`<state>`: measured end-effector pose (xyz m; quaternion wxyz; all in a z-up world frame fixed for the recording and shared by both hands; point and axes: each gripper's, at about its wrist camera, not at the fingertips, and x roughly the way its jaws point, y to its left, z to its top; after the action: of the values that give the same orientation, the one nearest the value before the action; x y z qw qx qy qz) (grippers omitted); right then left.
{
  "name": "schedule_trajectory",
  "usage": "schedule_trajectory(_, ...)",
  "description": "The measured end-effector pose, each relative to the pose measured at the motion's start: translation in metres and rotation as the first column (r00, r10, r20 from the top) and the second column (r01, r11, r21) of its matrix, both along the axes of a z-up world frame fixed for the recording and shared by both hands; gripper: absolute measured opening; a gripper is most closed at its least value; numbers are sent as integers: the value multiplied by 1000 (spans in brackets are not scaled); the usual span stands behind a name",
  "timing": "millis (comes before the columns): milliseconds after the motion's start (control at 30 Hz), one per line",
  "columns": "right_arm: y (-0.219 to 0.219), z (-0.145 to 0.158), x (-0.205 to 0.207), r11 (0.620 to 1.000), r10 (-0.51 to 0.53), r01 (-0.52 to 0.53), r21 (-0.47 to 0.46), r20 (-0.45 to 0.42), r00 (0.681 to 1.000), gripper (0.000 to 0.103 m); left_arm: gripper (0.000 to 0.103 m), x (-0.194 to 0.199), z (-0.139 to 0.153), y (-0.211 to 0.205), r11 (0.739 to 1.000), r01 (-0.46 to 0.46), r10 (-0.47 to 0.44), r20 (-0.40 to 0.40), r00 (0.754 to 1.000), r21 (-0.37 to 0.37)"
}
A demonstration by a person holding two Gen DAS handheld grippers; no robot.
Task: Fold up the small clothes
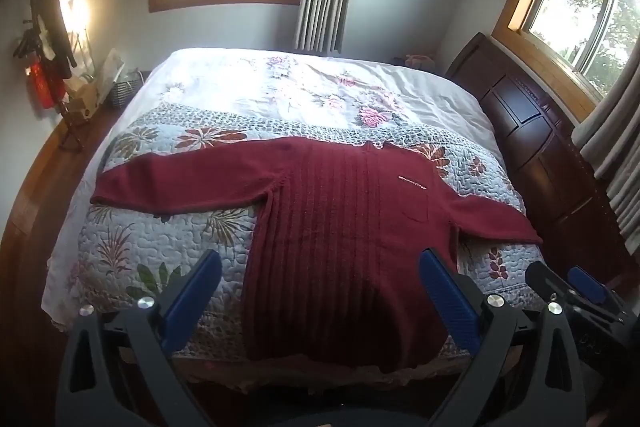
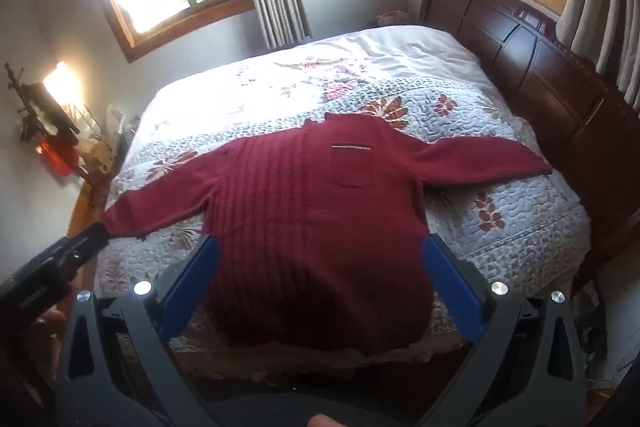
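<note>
A dark red knitted sweater lies flat and face up on the bed, both sleeves spread sideways, hem at the near edge, chest pocket on the right half. My left gripper hovers above the hem, open, with nothing between its blue pads. My right gripper also hangs open over the hem, its blue pads astride the body of the sweater without touching it. The right gripper shows at the lower right of the left wrist view, and the left one at the lower left of the right wrist view.
The bed carries a floral quilt and a white sheet further back. A dark wooden headboard runs along the right. A coat stand and cluttered side table stand at the left wall. Curtained windows are behind.
</note>
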<state>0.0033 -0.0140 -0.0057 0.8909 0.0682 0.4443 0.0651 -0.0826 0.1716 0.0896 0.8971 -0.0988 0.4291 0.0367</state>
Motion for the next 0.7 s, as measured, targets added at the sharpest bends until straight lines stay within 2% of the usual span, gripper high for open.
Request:
schedule_trajectory(167,-2,0,4,1000,-21,21,3,-20,1000,100,99,0,-2,-1,1000,20,-20,7,1000,10)
schedule_trajectory(300,0,4,5,998,-50,49,-49,-5,999,100,99,1,2,-5,999,34,-34,33,999,3)
schedule_trajectory(367,0,7,6,995,-58,59,-75,15,998,100,99,4,0,-7,999,41,-41,1,999,6)
schedule_trajectory(500,0,16,7,989,-76,84,-123,68,995,100,99,5,4,-11,998,63,-63,7,998,15)
schedule_trajectory(700,-4,33,6,981,-90,117,-157,169,981,100,99,9,8,-7,997,27,-30,42,999,67)
